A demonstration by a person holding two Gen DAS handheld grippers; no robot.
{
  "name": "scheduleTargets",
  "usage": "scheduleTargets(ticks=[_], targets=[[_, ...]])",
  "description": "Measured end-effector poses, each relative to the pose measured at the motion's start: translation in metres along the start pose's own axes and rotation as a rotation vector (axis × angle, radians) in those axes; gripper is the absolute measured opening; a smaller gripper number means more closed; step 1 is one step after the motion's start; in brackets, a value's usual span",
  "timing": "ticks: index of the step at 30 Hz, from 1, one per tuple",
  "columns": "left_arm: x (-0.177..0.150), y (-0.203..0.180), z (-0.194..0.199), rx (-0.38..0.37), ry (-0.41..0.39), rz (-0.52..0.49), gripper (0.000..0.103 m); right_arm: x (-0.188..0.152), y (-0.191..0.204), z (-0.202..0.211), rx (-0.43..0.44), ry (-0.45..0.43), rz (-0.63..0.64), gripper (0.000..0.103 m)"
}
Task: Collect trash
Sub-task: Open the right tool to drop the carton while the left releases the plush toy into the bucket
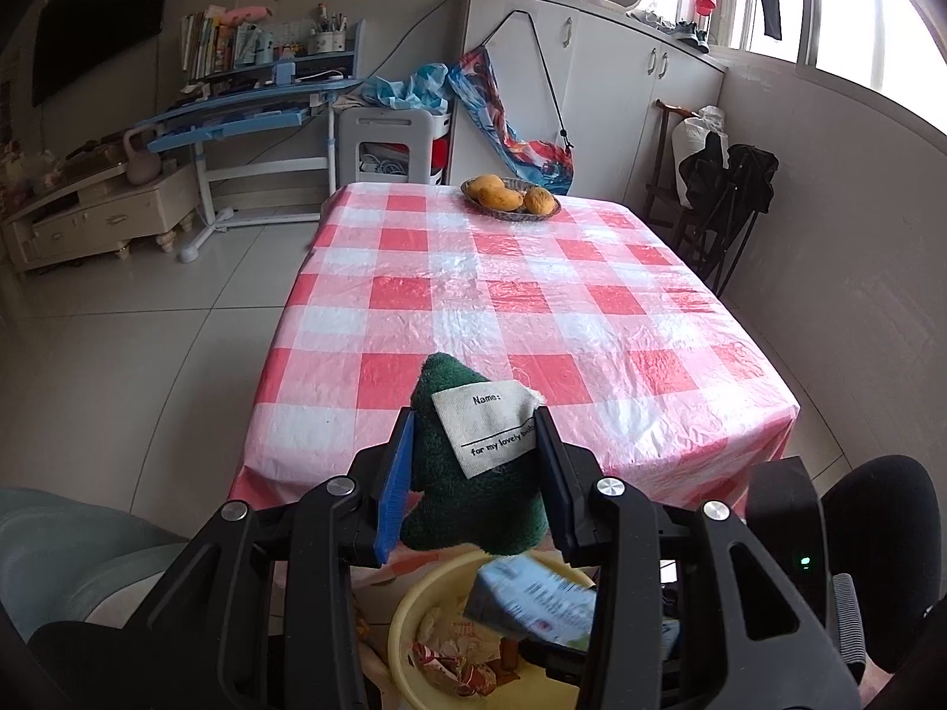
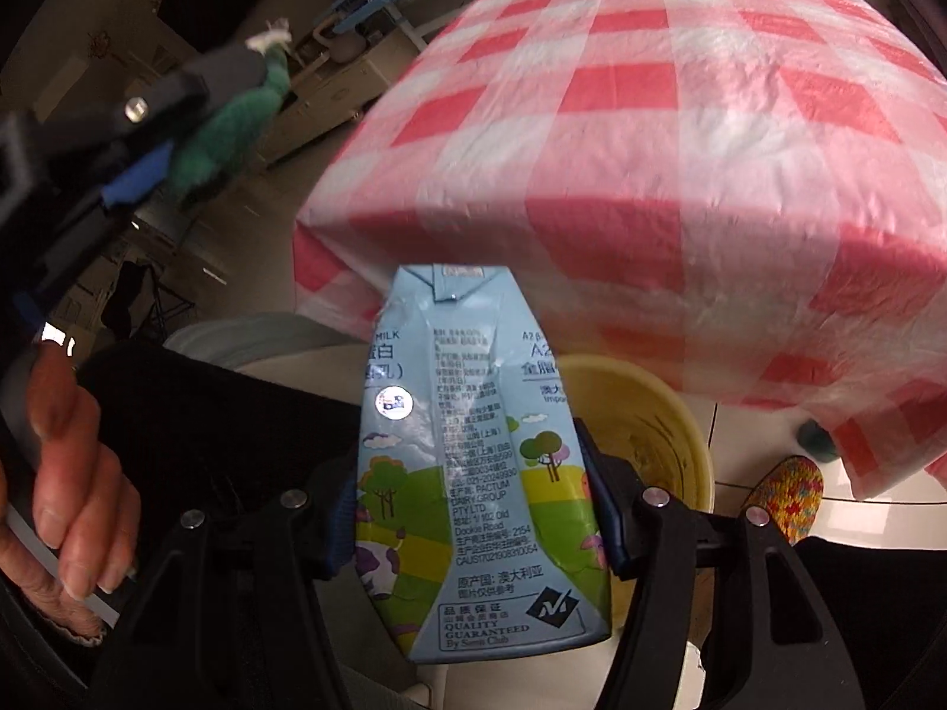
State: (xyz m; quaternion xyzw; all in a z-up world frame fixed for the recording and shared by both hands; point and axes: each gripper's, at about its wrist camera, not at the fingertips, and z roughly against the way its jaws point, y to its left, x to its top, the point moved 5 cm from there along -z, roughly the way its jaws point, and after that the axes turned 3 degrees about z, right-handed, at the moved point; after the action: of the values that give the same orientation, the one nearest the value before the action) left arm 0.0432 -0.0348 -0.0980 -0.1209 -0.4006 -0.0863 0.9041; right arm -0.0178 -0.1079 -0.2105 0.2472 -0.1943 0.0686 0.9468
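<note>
My left gripper (image 1: pixel 473 420) is shut on a dark green plush tree toy (image 1: pixel 473 509) with a cloth name label, held over the near edge of the red-checked table (image 1: pixel 532 296). The right wrist view shows the same toy (image 2: pixel 231 130) at the upper left. My right gripper (image 2: pixel 470 449) is shut on a light-blue milk carton (image 2: pixel 467 444), its pads against the carton's sides. The carton (image 1: pixel 532 597) hangs tilted above a yellow bin (image 2: pixel 651 408) that stands on the floor below the table edge. Crumpled wrappers lie inside the yellow bin (image 1: pixel 408 603).
A basket of yellow fruit (image 1: pixel 509 195) sits at the table's far end. A person's hand (image 2: pixel 71 473) grips the left handle, and a colourful slipper (image 2: pixel 787 497) is beside the bin. Folded chairs (image 1: pixel 728 195) lean on the right wall; a blue desk (image 1: pixel 254 112) stands far left.
</note>
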Motion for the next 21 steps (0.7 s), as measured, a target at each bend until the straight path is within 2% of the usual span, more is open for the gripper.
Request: scheduleTargets(ticks=[2,4,12,17,20,21], targets=[[-0.005,0.000,0.002,-0.001,0.011,-0.003,0.037,-0.002,-0.002,-0.004,-0.031,0.013,0.000,0.066],[-0.011,-0.001,0.003,-0.005,0.026,-0.005,0.037,0.000,-0.008,0.004,-0.049,-0.018,-0.020,0.068],[-0.039,-0.010,0.004,-0.017,0.096,-0.036,0.037,0.021,-0.028,0.059,-0.166,-0.280,-0.068,0.082],[-0.061,-0.016,-0.003,-0.018,0.192,-0.055,0.038,0.027,-0.026,0.089,-0.228,-0.425,-0.053,0.085],[-0.075,-0.019,-0.009,-0.014,0.264,-0.070,0.048,0.030,-0.023,0.099,-0.264,-0.478,-0.027,0.089],[-0.077,-0.020,-0.009,-0.007,0.268,-0.076,0.056,0.031,-0.022,0.102,-0.278,-0.489,-0.015,0.090]])
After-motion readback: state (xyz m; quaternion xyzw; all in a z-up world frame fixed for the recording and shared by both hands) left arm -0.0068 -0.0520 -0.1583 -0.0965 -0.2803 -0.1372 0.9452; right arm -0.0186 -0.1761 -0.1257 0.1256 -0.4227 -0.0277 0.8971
